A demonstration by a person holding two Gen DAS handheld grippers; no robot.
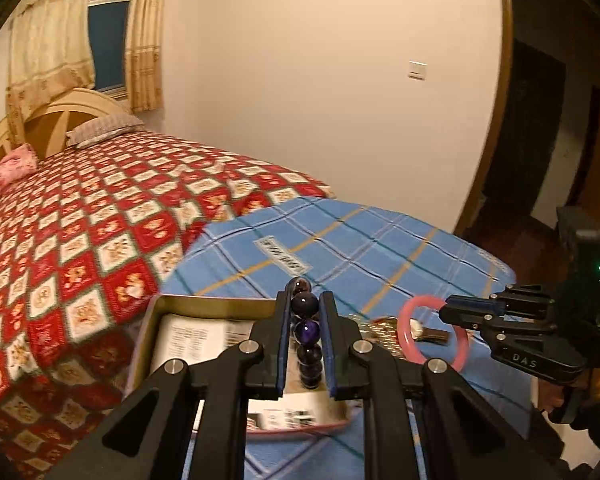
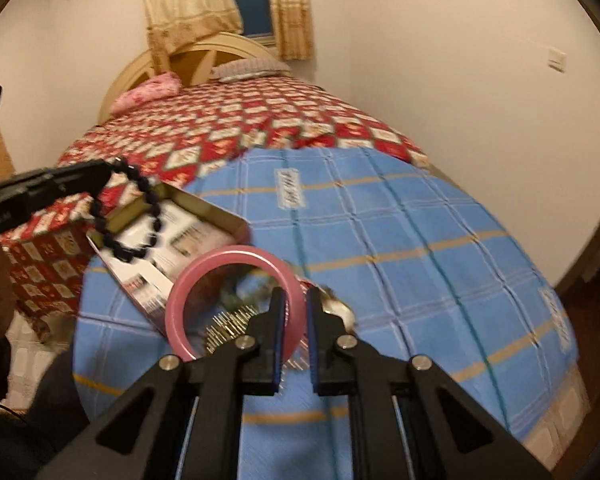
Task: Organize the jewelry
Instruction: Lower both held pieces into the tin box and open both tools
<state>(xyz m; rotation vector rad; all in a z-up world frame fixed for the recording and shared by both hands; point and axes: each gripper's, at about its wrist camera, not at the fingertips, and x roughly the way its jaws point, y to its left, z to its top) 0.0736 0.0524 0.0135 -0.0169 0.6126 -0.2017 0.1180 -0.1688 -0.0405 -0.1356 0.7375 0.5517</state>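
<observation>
- Gripping a string of dark purple beads [image 1: 307,334], your left gripper [image 1: 306,300] has its fingers nearly together, with the beads stacked in a line between the blue pads; in the right wrist view the same bracelet [image 2: 130,216] hangs as a loop from that gripper's tip.
- Your right gripper [image 2: 296,300] is clamped narrowly on the rim of a pink bangle [image 2: 192,292], which stands up to the left of its fingers; in the left wrist view the bangle [image 1: 410,334] hangs from the tip of that gripper [image 1: 444,312].
- Below the beads you have an open tin box [image 1: 204,304] with a printed paper sheet [image 1: 188,338] lying inside it.
- The box sits on a blue checked cloth [image 2: 400,240], at the edge nearest the bed.
- Seen through the bangle, a small watch [image 1: 420,330] with a pale face lies on the cloth, next to a blurred gold, bristly object [image 2: 228,320] that you cannot identify.
- Beyond the cloth runs a bed with a red and white patterned quilt [image 1: 80,232], a pink pillow [image 2: 148,92] near the headboard, and curtains [image 1: 48,40] at the window.
</observation>
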